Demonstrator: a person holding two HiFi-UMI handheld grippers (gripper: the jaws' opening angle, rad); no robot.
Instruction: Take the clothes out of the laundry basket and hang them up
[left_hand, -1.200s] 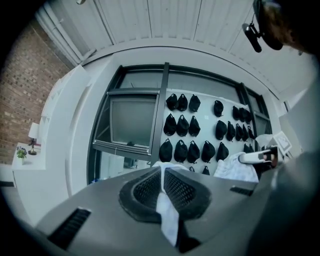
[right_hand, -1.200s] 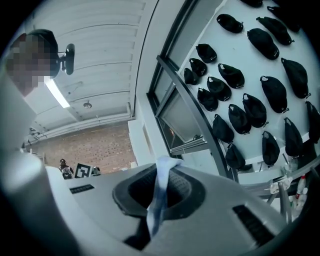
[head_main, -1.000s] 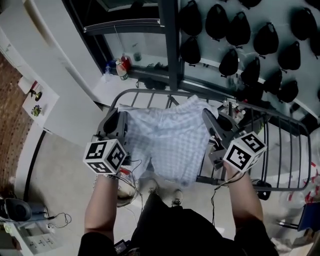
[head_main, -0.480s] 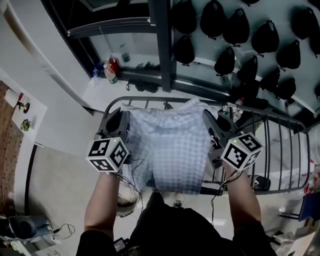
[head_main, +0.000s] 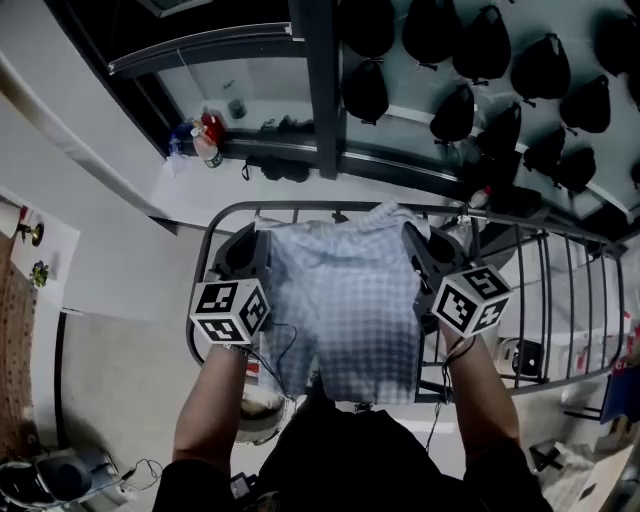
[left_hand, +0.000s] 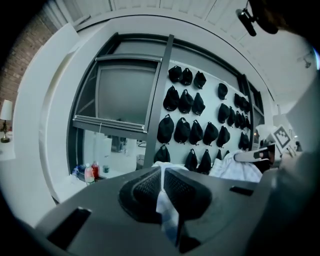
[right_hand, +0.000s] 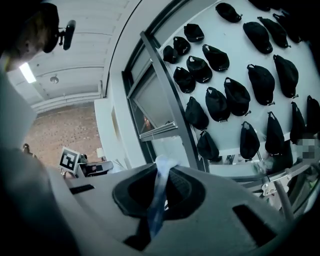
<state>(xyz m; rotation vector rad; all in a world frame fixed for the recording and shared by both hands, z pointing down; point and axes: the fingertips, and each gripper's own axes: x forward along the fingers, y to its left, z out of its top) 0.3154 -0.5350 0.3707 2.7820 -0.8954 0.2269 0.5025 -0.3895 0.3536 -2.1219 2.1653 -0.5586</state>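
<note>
On the far left, on a white window ledge (head_main: 185, 175), a few small bottles (head_main: 205, 140) are standing together, one of them with a red top; what is filling them cannot be made out. Below, on the floor beside the person's left forearm, a round pale container (head_main: 262, 415) is peeking out, and its contents are not showing.

The left gripper (head_main: 262, 238) is pointing away from the person over the curved end rail of a metal drying rack (head_main: 205, 262). Its jaws are pressing together on the left edge of a pale checked garment (head_main: 345, 300), with a fold of the cloth (left_hand: 165, 210) sticking out between the pads.

The garment is hanging stretched flat between the two grippers, above the bars of the rack, its lower hem dropping towards the person's body.

The right gripper (head_main: 410, 235) is holding the garment's right edge in the same way: its jaws are closing tight on a strip of the fabric (right_hand: 157, 192), which is poking up past the pads.

Further right, the rack's bars (head_main: 560, 300) are running on past the right arm, and behind it rows of black caps (head_main: 455, 110) are hanging on a pale wall
</note>
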